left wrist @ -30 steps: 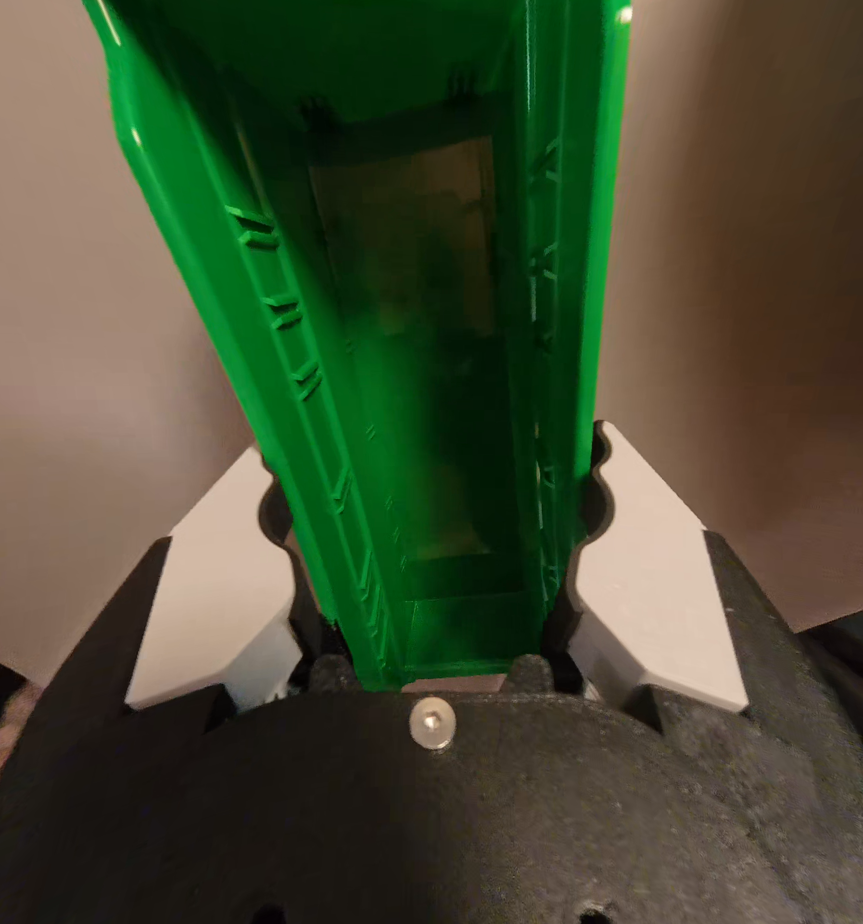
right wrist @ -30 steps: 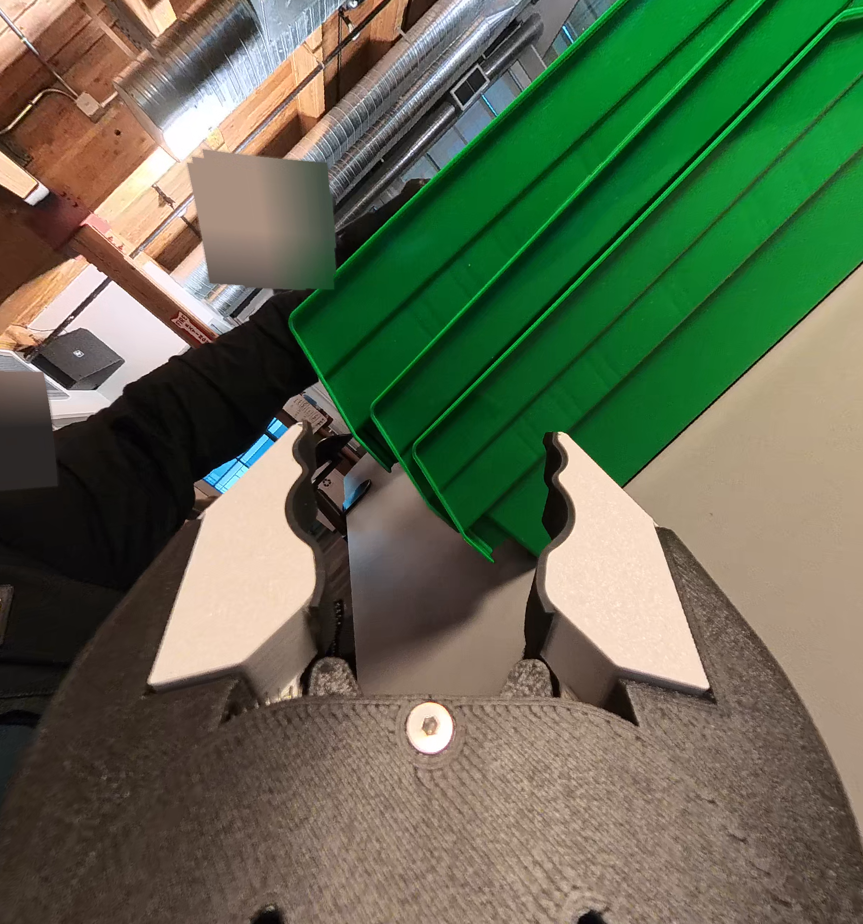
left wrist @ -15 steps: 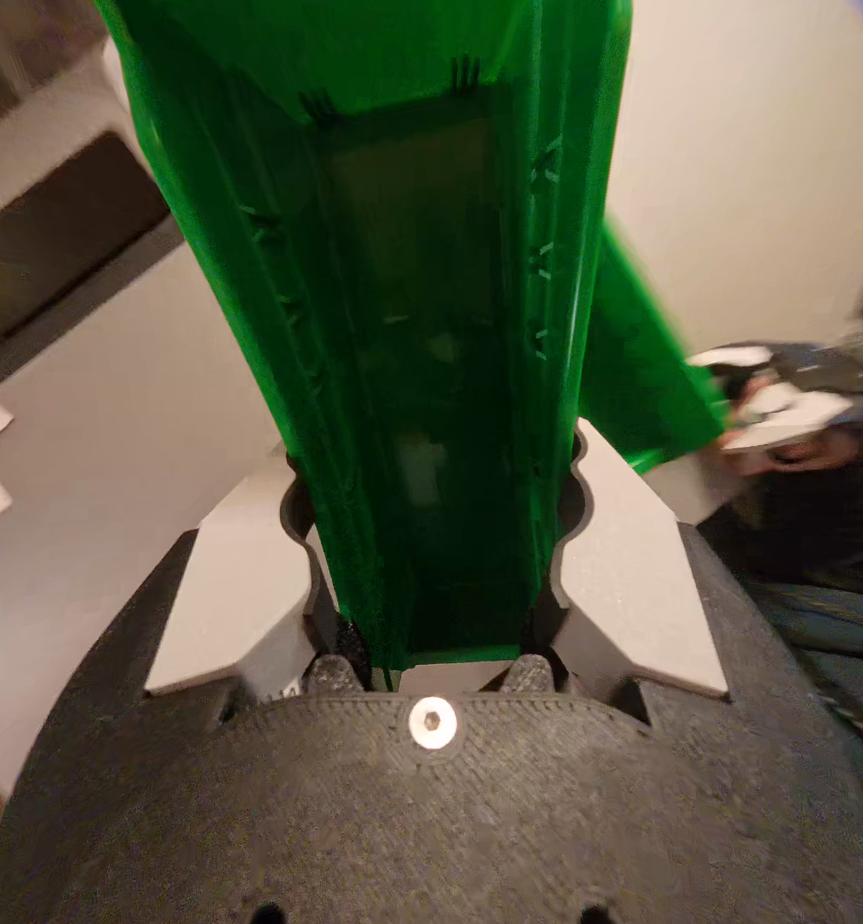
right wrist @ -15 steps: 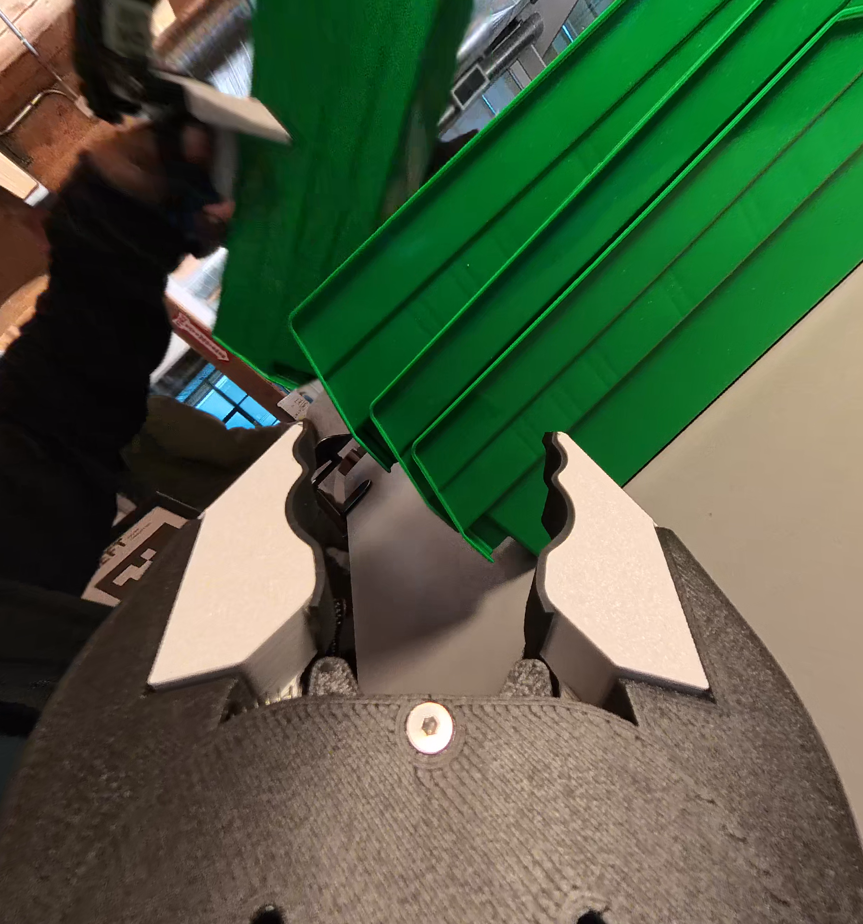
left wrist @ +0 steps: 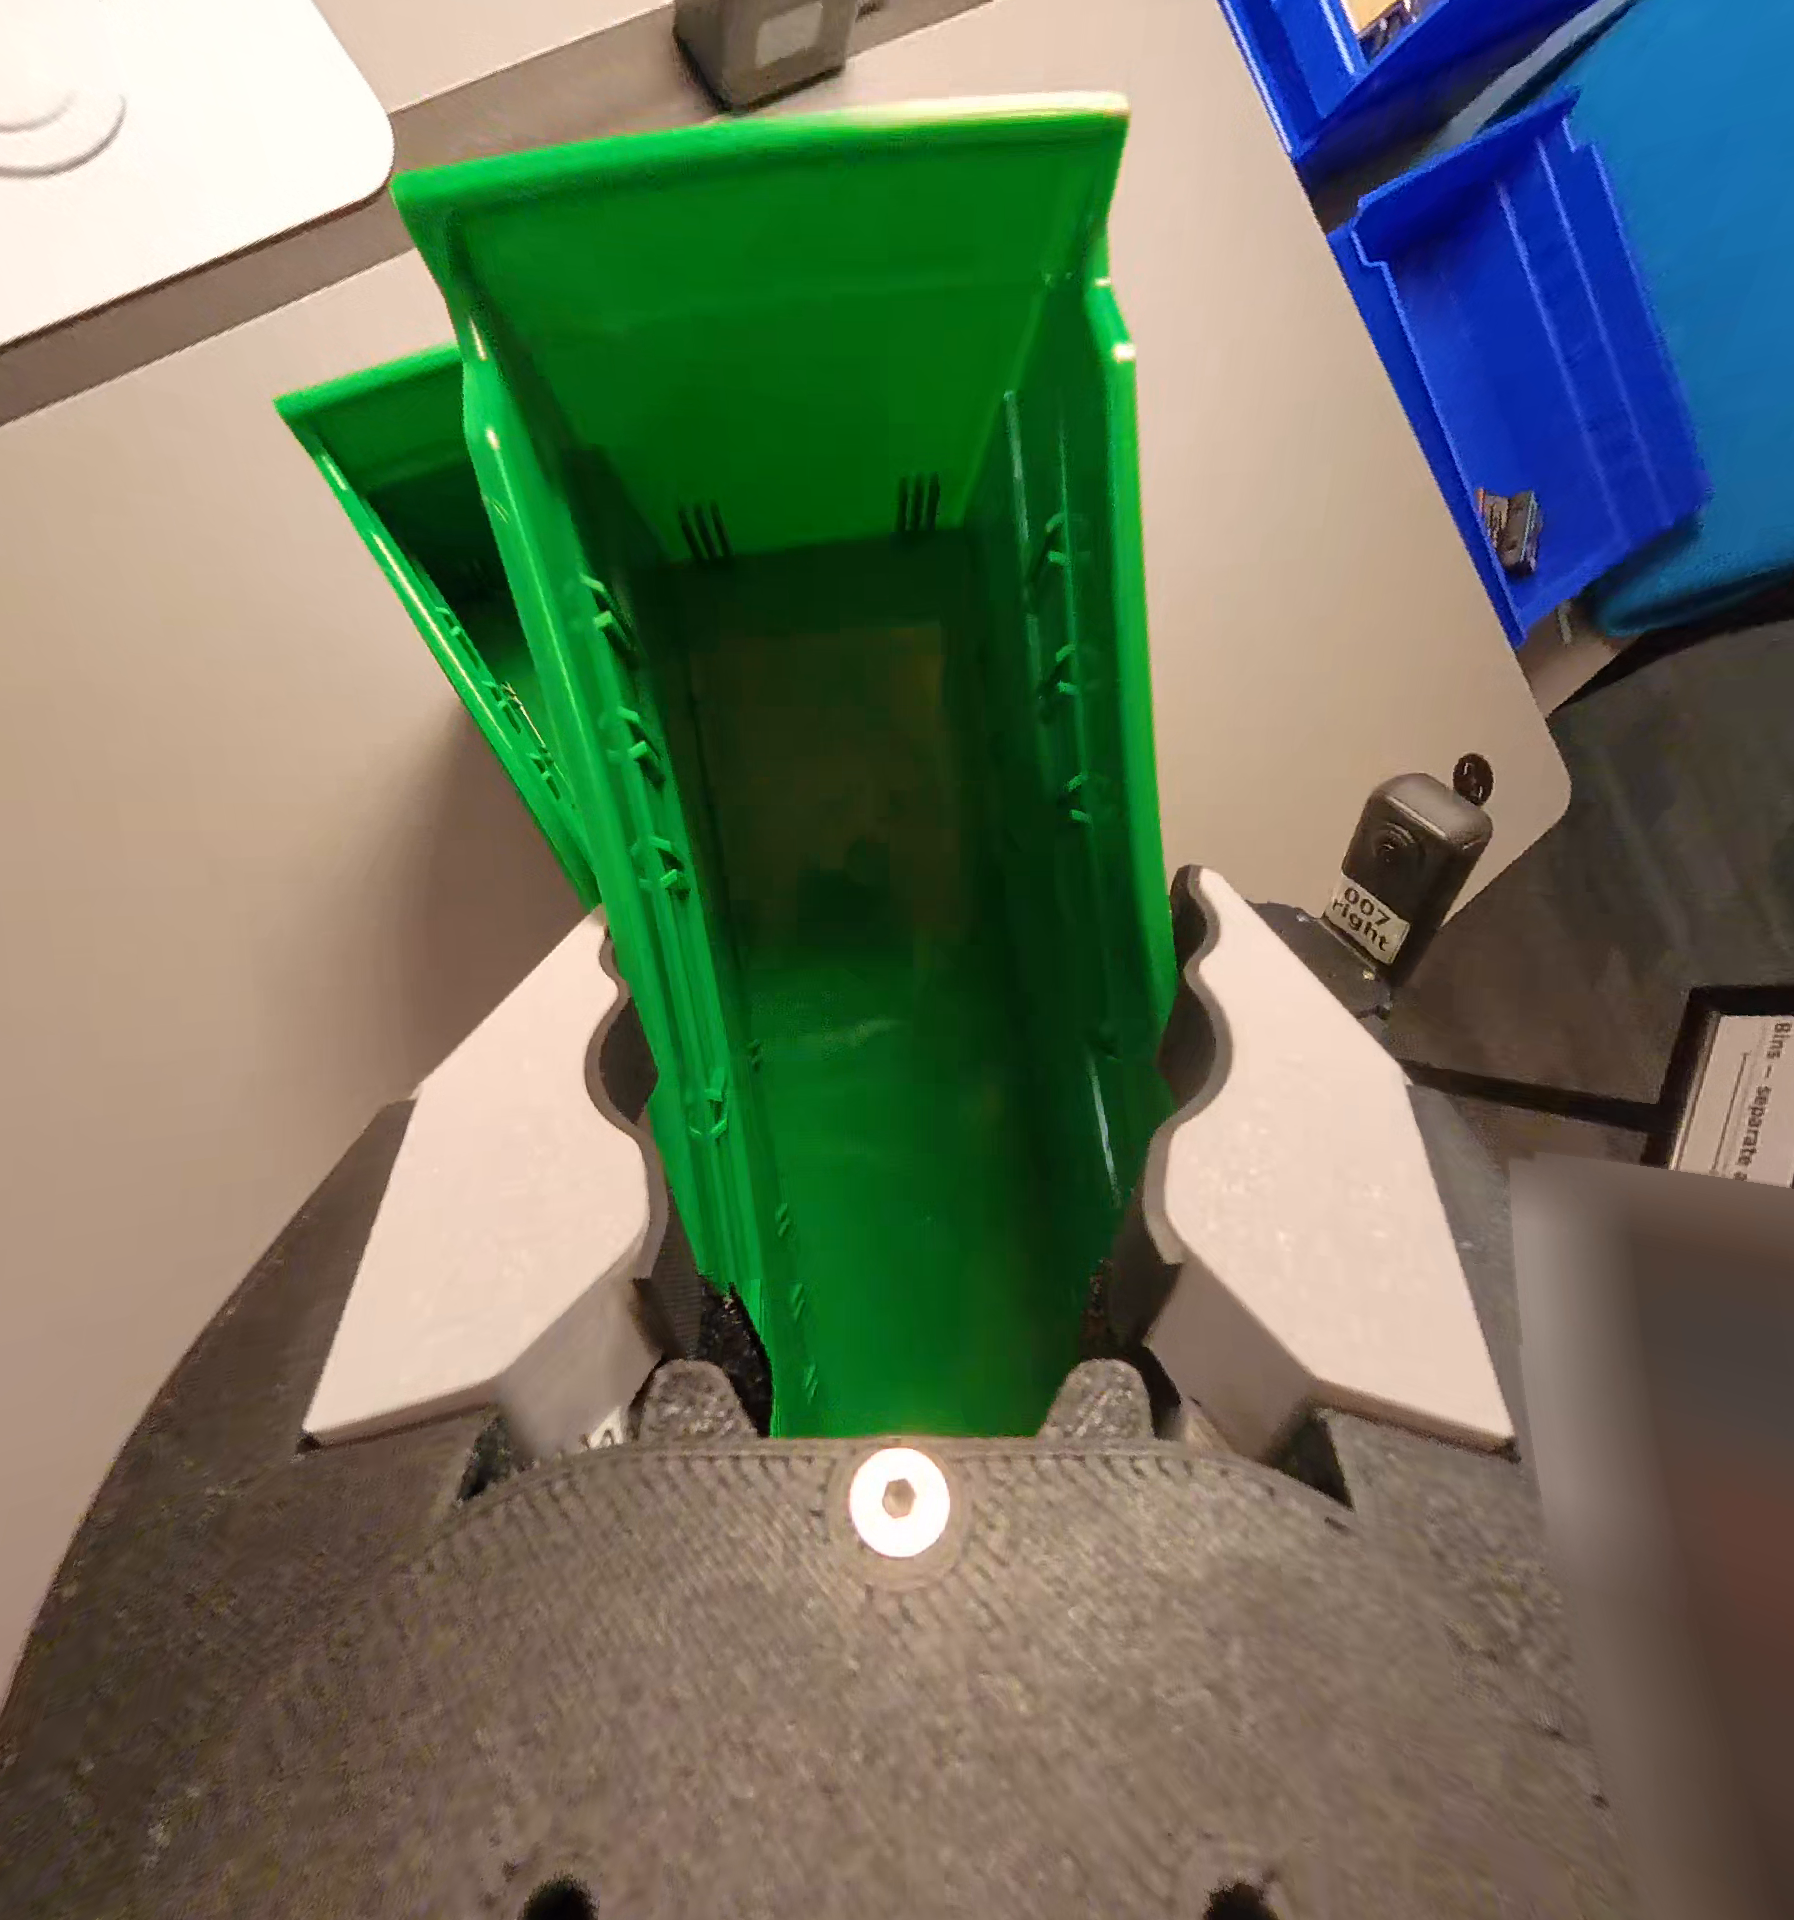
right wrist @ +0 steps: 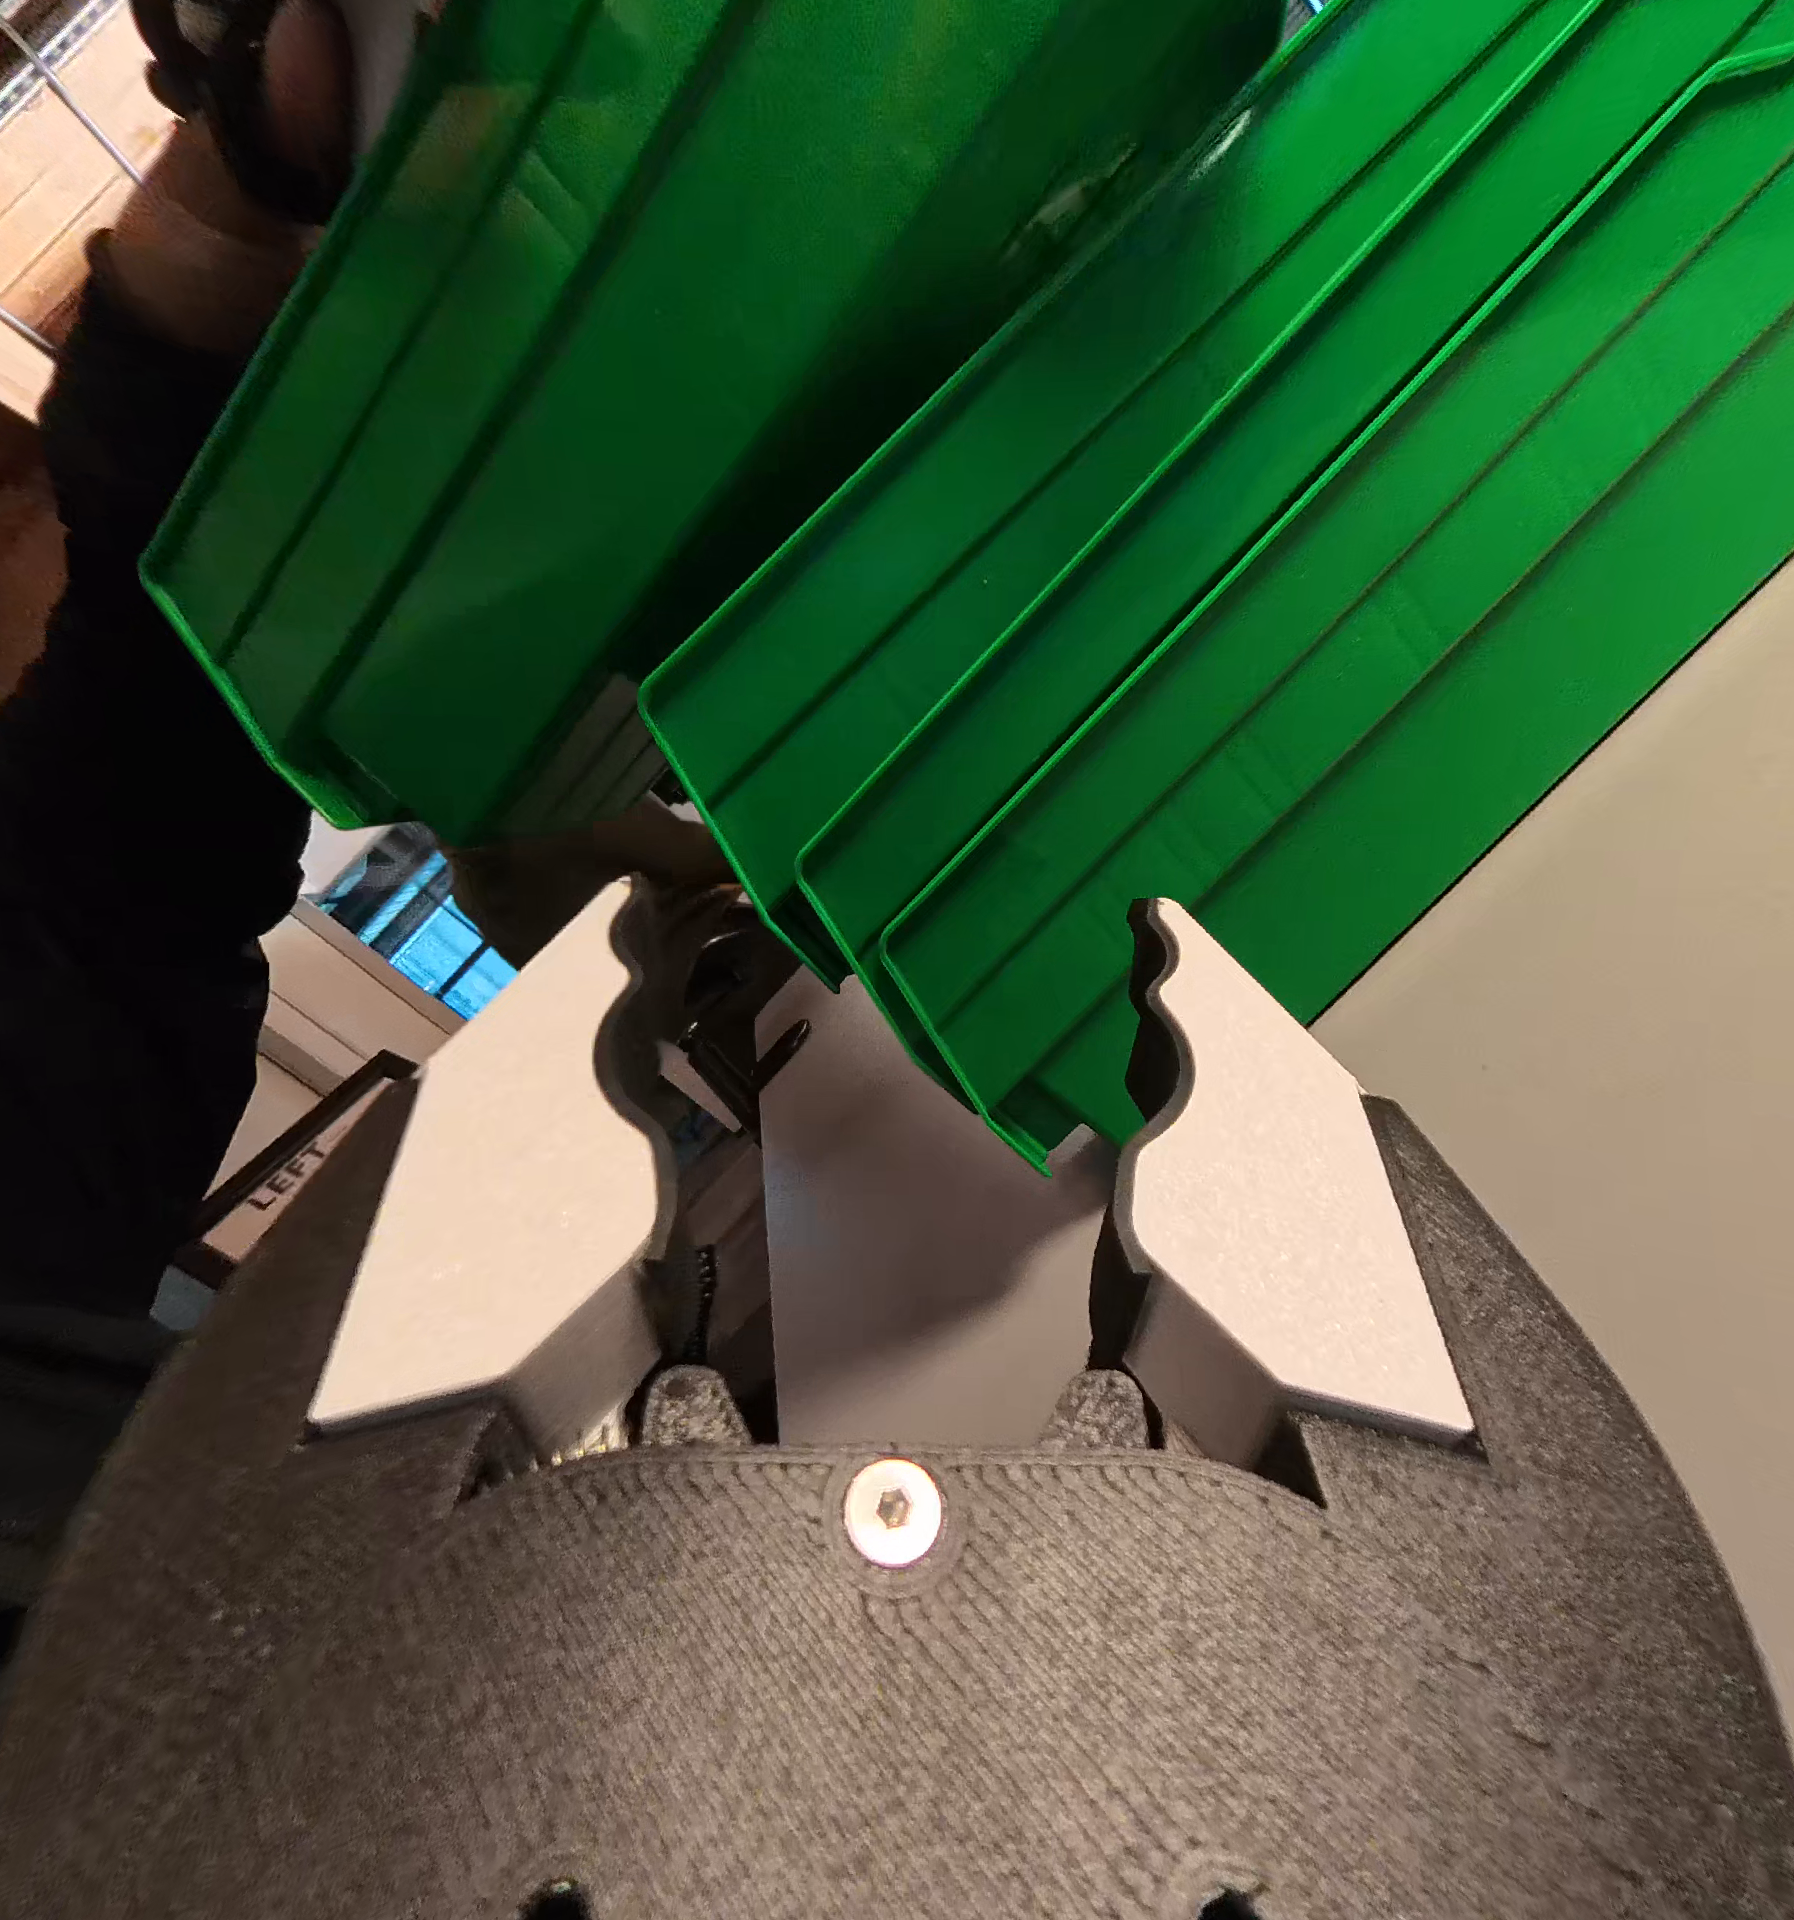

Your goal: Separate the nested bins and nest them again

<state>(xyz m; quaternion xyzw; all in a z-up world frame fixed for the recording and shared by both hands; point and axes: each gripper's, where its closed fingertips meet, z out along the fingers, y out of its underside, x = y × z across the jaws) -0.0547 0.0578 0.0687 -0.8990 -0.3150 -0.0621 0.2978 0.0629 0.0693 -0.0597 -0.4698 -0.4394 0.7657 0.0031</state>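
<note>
My left tool [left wrist: 898, 997] pinched a green bin [left wrist: 831, 665] across its side walls, both pads pressed on, holding it above the desk [left wrist: 197, 727] beside the green nested stack [right wrist: 1288, 520]. My right tool [right wrist: 888, 1029] stood spread, one finger [right wrist: 1236, 1091] touching the stack's corner, the other clear of it.

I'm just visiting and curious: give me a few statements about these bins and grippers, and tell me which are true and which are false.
1. The left gripper grips a green bin. True.
2. That bin is filled with parts. False: it is empty.
3. Blue bins sit at the table's far right. True.
4. The right gripper clamps a red bin. False: its fingers are spread, beside a nested stack of green bins.
</note>
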